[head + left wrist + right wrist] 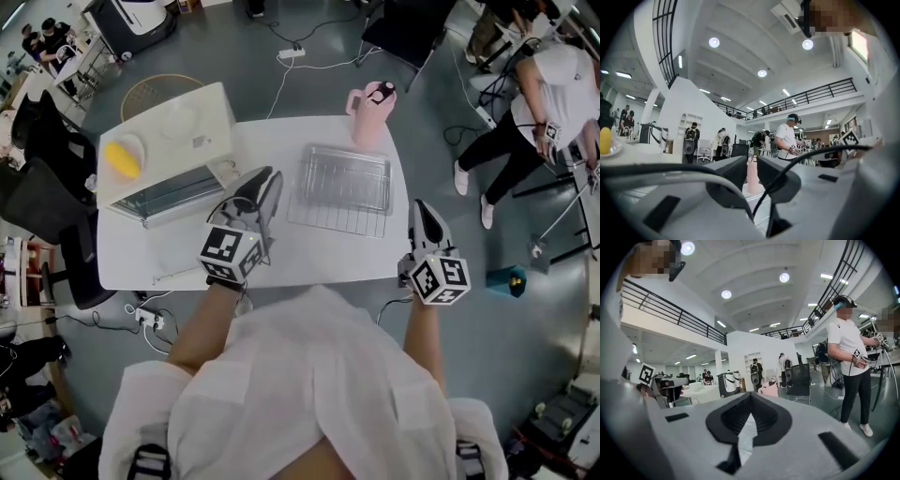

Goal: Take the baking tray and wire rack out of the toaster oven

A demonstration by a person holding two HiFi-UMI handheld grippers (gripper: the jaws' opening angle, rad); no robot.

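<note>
Tray point(349, 173), where is it?
– Out on the table point(319, 258), to the right of the oven point(169, 141) and well apart from it. The rack point(330, 221) lies with it, its wires showing along the near edge.
– Which one is on top?
– I cannot tell.
– Left gripper point(267, 183)?
– Raised over the table, between oven and tray, pointing away from the person. Its jaws are released, a little apart, with nothing between them. The pink bottle point(370, 114) shows far off through the gap.
– Where is the bottle?
– Upright on the table, right of the oven and just behind the tray.
– Right gripper point(427, 217)?
– Farther right of the oven than the tray, by the table's near right corner. Jaws clenched together, empty.
– Anything on the oven?
– A plate point(139, 142) with something yellow point(120, 159) on it.
</note>
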